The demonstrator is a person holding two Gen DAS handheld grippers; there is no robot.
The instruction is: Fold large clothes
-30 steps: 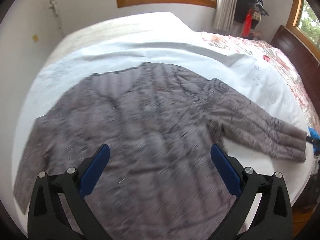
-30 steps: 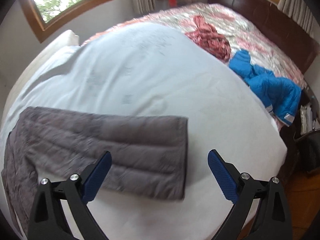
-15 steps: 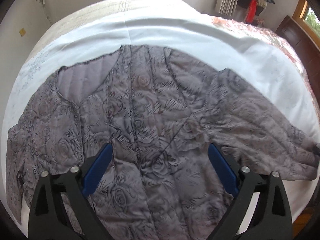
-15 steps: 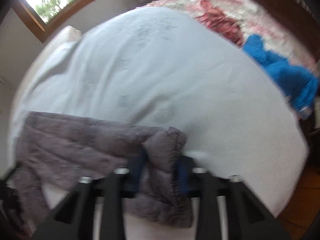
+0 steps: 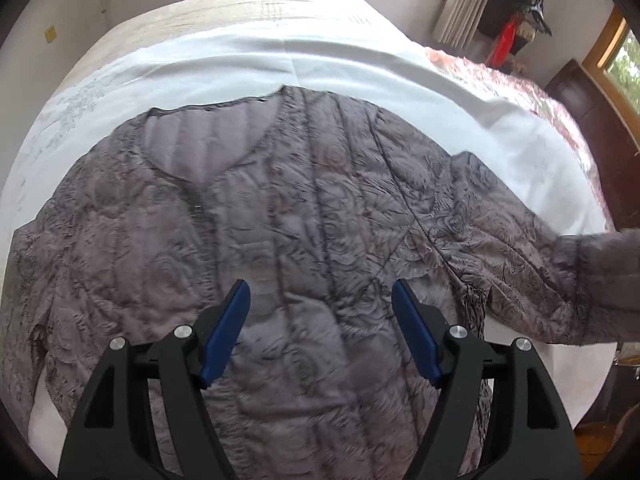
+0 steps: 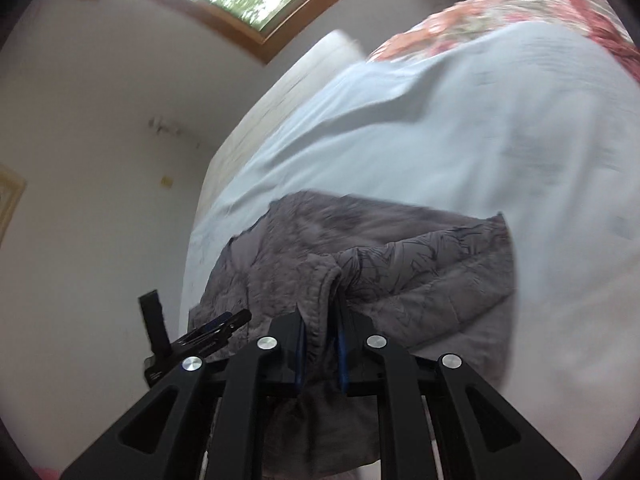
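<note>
So we've got the bed (image 5: pixel 360 60) with its white sheet as our folding surface, plenty of room there. The grey quilted jacket (image 5: pixel 280 220) lies spread flat on it, front up, so the sleeves are easy to fold in. Our right gripper (image 6: pixel 320 344) is clamped tight on the sleeve cuff (image 6: pixel 316 296), lifting it off the sheet. Our left gripper (image 5: pixel 320 332) hangs over the jacket's middle, jaws closing, with nothing pinched between them yet.
</note>
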